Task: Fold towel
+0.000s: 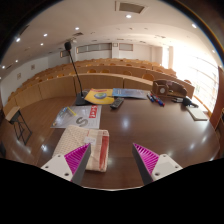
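A folded pale towel with pinkish stripes (84, 148) lies on the brown table (135, 118), just ahead of my left finger and partly behind it. My gripper (112, 160) is open and empty; its two pink pads (77, 157) stand wide apart with bare table between them. The towel sits off to the left of the gap, not between the fingers. My right finger (148, 158) has only table ahead of it.
A white printed sheet (78, 116) lies beyond the towel. Further back are a yellow cloth (100, 96), a keyboard (128, 93), a dark brown bag (168, 88) and a microphone stand (72, 60). Rows of lecture-hall seats rise behind.
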`<move>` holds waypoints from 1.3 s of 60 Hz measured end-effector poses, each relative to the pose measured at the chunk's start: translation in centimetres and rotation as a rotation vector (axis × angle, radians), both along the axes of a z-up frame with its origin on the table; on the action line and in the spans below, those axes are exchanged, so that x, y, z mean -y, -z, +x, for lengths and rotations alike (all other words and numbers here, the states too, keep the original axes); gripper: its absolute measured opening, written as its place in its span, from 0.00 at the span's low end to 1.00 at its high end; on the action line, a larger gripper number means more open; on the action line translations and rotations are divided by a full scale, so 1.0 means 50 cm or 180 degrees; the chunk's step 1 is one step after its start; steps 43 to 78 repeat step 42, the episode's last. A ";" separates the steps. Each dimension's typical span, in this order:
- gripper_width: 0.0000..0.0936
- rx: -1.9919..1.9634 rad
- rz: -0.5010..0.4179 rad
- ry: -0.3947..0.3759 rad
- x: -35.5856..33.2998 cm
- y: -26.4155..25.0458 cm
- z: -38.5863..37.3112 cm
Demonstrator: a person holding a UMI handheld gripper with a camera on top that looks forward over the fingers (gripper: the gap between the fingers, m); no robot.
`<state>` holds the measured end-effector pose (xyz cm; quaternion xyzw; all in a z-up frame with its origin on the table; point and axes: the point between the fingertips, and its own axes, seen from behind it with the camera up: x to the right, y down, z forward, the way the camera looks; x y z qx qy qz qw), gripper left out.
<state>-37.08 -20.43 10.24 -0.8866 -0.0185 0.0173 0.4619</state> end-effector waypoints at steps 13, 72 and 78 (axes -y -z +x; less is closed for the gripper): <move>0.91 0.0189 0.0171 0.0131 0.169 -0.084 -0.020; 0.90 0.0362 0.0346 0.0247 0.428 -0.173 -0.061; 0.90 0.0362 0.0346 0.0247 0.428 -0.173 -0.061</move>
